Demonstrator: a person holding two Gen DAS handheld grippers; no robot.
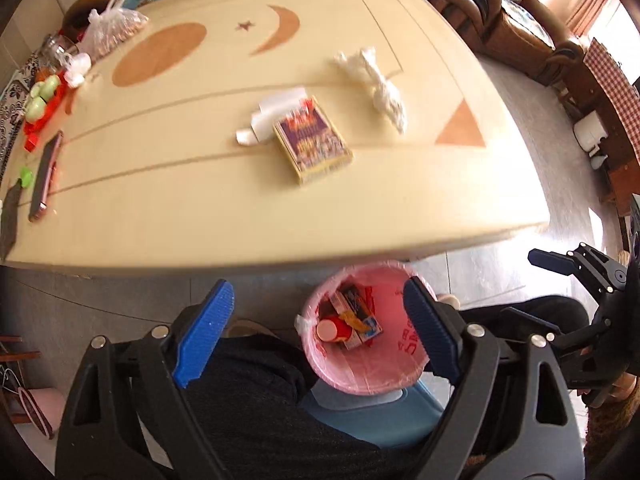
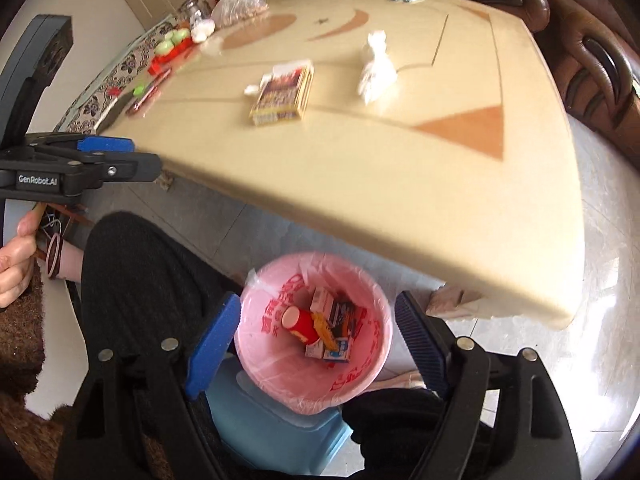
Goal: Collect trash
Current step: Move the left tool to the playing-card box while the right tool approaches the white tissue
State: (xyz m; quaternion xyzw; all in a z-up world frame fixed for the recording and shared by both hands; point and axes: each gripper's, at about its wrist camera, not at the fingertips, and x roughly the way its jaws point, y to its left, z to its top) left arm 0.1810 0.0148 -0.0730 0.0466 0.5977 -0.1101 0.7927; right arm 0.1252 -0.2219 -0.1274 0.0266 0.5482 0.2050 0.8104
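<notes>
Both grippers, left gripper [image 1: 316,328] and right gripper [image 2: 316,340], hover with jaws apart and empty above the pink bin [image 2: 372,376], low in frame. The bin sits below the table [image 2: 440,216] edge, presumably for short drops. Box [image 1: 314,144] and crumpled tissue [image 1: 380,88] lie mid-table, uncollected.

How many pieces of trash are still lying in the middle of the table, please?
3: a purple box, a white paper scrap lying at its far left side, and a crumpled white tissue to its right. The clutter at the table's left edge may hide more.
</notes>
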